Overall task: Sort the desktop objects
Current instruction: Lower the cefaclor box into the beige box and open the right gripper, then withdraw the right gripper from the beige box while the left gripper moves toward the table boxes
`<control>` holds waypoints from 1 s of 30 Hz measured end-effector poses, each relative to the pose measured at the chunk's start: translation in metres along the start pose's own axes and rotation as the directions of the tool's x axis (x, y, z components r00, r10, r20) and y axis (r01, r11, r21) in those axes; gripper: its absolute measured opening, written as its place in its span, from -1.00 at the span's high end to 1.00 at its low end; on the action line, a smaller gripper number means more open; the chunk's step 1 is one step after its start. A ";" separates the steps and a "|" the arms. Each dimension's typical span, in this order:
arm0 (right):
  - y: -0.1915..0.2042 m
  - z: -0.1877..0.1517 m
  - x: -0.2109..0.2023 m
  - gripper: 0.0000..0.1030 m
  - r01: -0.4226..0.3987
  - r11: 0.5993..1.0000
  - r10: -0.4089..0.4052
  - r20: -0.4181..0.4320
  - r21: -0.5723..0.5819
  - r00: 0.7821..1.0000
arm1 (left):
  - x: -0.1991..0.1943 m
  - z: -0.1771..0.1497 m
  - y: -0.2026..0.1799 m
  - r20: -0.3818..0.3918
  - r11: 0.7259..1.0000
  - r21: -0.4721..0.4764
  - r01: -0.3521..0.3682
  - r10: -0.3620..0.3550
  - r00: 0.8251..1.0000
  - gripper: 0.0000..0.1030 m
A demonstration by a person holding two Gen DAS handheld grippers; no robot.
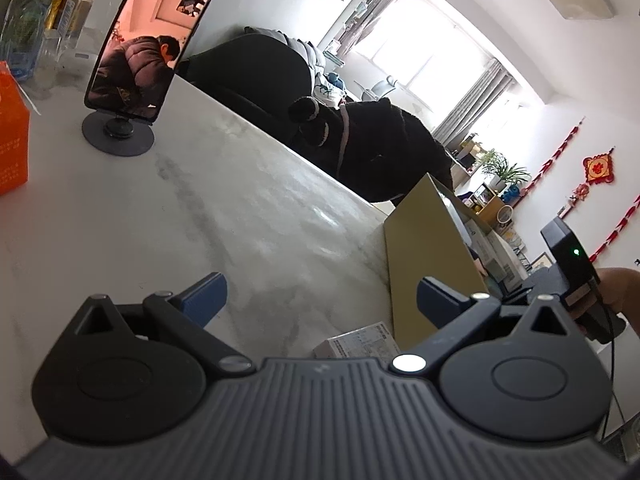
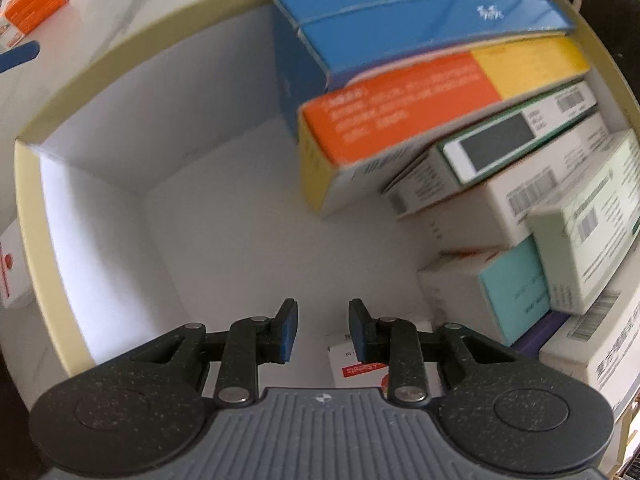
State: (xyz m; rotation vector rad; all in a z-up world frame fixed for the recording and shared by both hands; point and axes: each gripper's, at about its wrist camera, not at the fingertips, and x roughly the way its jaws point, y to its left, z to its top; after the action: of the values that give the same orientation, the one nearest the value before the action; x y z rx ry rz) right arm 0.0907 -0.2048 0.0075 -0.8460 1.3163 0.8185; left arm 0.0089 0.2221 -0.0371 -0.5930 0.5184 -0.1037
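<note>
My right gripper (image 2: 323,308) points down into an olive-walled storage box (image 2: 132,46) with a white inside. Its jaws stand a narrow gap apart with nothing between them. A small white box with a red label (image 2: 360,368) lies on the floor under the right finger. Several medicine boxes are stacked along the right side: two blue ones (image 2: 420,28), an orange and yellow one (image 2: 400,108) and a teal-faced one (image 2: 516,284). My left gripper (image 1: 320,286) hangs wide open and empty over the marble table (image 1: 240,200), above a small white printed box (image 1: 356,344) beside the storage box's wall (image 1: 428,264).
An orange carton (image 1: 12,140) stands at the table's left, also visible as the orange carton (image 2: 36,4) beyond the storage box. A phone on a round stand (image 1: 148,40) and several bottles (image 1: 60,8) stand at the back. A white and red box (image 2: 10,276) lies outside the left wall. Dark chairs (image 1: 380,152) line the far edge.
</note>
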 end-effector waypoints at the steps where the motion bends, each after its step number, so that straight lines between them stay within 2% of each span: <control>1: 0.000 -0.002 -0.001 0.42 -0.008 1.000 0.008 -0.004 0.002 1.000 | 0.000 0.000 0.000 0.000 1.000 -0.002 0.000 0.000 1.000 -1.00; 8: -0.002 -0.007 -0.006 0.42 -0.023 0.999 0.024 -0.011 0.032 1.000 | 0.001 -0.002 0.000 -0.015 1.000 0.002 -0.003 0.003 1.000 -1.00; 9: -0.003 -0.008 -0.010 0.38 -0.022 0.999 0.022 0.008 0.044 1.000 | 0.001 -0.002 0.000 -0.020 1.000 0.009 -0.003 0.003 1.000 -1.00; 11: -0.005 -0.013 -0.019 0.16 -0.022 0.997 0.018 0.052 0.074 0.998 | 0.003 -0.002 0.000 -0.038 1.000 0.028 -0.003 0.004 0.999 -1.00; 17: -0.009 -0.027 -0.050 -0.13 -0.009 0.982 -0.030 0.202 0.187 0.979 | 0.017 -0.009 -0.005 -0.114 0.989 0.143 0.037 -0.020 0.993 -1.00; 20: -0.006 -0.042 -0.078 -0.35 -0.030 0.962 -0.064 0.331 0.270 0.941 | 0.028 -0.015 -0.014 -0.176 0.967 0.236 0.099 -0.057 0.983 -1.00; 23: -0.009 -0.054 -0.079 -0.42 -0.098 0.918 -0.083 0.429 0.384 0.900 | 0.039 -0.019 -0.021 -0.213 0.944 0.299 0.137 -0.074 0.974 -1.00; 25: -0.001 -0.070 -0.087 -0.44 -0.141 0.898 -0.095 0.497 0.416 0.862 | 0.045 -0.021 -0.025 -0.233 0.930 0.333 0.157 -0.080 0.969 -1.00; 26: -0.002 -0.090 -0.097 -0.49 -0.162 0.893 -0.097 0.531 0.419 0.842 | 0.048 -0.022 -0.026 -0.241 0.926 0.342 0.160 -0.078 0.967 -1.00; 27: 0.016 -0.082 -0.086 -0.51 -0.175 0.891 -0.101 0.556 0.420 0.825 | 0.050 -0.022 -0.027 -0.247 0.923 0.349 0.163 -0.077 0.966 -1.00; 30: 0.029 -0.075 -0.085 -0.55 -0.181 0.884 -0.134 0.605 0.430 0.785 | 0.051 -0.023 -0.028 -0.255 0.919 0.359 0.161 -0.069 0.964 -1.00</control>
State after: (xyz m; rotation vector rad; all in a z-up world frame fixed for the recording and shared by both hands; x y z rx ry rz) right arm 0.0235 -0.2594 0.0862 -0.1283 0.8604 0.6700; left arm 0.0434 0.1754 -0.0601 -0.2316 0.6761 -0.3839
